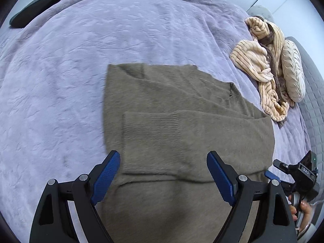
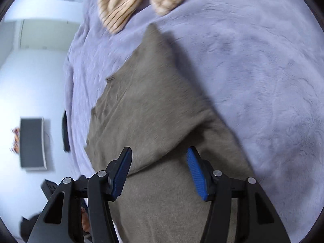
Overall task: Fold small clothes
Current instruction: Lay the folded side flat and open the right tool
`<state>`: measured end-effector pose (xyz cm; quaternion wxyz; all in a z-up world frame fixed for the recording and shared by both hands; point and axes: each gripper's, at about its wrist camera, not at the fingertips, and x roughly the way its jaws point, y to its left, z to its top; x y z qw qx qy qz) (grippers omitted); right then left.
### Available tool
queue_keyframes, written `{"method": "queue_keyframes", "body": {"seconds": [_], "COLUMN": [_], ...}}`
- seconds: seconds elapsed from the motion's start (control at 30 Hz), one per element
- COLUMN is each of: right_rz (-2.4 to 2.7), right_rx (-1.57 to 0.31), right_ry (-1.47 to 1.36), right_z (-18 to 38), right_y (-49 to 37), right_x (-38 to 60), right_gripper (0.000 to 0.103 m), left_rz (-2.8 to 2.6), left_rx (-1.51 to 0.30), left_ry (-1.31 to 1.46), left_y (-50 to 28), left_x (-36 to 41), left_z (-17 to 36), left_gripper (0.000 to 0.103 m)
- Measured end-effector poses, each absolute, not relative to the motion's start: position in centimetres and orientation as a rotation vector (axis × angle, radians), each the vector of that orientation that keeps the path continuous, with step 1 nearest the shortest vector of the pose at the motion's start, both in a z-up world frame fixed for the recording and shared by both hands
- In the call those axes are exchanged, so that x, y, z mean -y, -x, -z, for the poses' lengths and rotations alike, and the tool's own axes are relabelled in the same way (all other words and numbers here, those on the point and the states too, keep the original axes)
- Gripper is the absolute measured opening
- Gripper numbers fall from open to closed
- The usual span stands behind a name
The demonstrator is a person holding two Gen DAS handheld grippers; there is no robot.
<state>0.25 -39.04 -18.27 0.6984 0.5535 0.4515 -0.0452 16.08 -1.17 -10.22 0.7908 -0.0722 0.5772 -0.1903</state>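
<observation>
My left claw: tilted steeply down over the grey-brown sweater; jaws spread wide, nothing between the blue pads, released.
My right claw: angled down over the same sweater; jaws parted, pads clear of the knit, released. Picture is smeared, so finer contact I cannot tell.
My right hand: seen from the left claw's camera at its lower right, fingers wrapped round the handle of the other tool.
Sweater: lies flat on the lilac blanket, directly under and ahead of both claws; one sleeve folded across the body just beyond my left pads.
Striped cream garment: crumpled, well beyond my left claw to its right, near the blanket's edge; far ahead of my right claw.
Dark flat object: far ahead-left of my left claw, on the blanket's edge.
</observation>
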Motion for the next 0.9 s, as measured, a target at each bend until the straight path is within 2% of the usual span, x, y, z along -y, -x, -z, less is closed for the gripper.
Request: {"method": "queue_keyframes", "body": {"seconds": [0.23, 0.37, 0.57, 0.73, 0.9], "right_rz": [0.087, 0.088, 0.192, 0.173, 0.184], "right_rx": [-0.887, -0.837, -0.916, -0.879, -0.976], "right_ry": [-1.353, -1.323, -1.340, -1.349, -1.236], "right_z": [19.5, 18.4, 23.1, 22.5, 19.6], "right_y": [-3.0, -2.7, -1.0, -0.5, 0.1], "right_x": [41.2, 42.2, 43.4, 43.6, 44.1], "right_gripper": [0.059, 0.019, 0.008, 0.007, 0.013], "left_rz": [0.343, 0.341, 0.335, 0.323, 0.260], "left_rx": [-1.283, -1.283, -1.265, -1.258, -1.244], "left_ry": [0.071, 0.032, -0.103, -0.077, -0.056], "left_y": [-17.3, -16.8, -15.7, -15.6, -16.3], "left_x": [5.2, 5.8, 7.2, 6.0, 3.4], "left_z": [12.9, 13.1, 14.3, 12.8, 11.6], "left_gripper": [0.088, 0.088, 0.088, 0.088, 0.088]}}
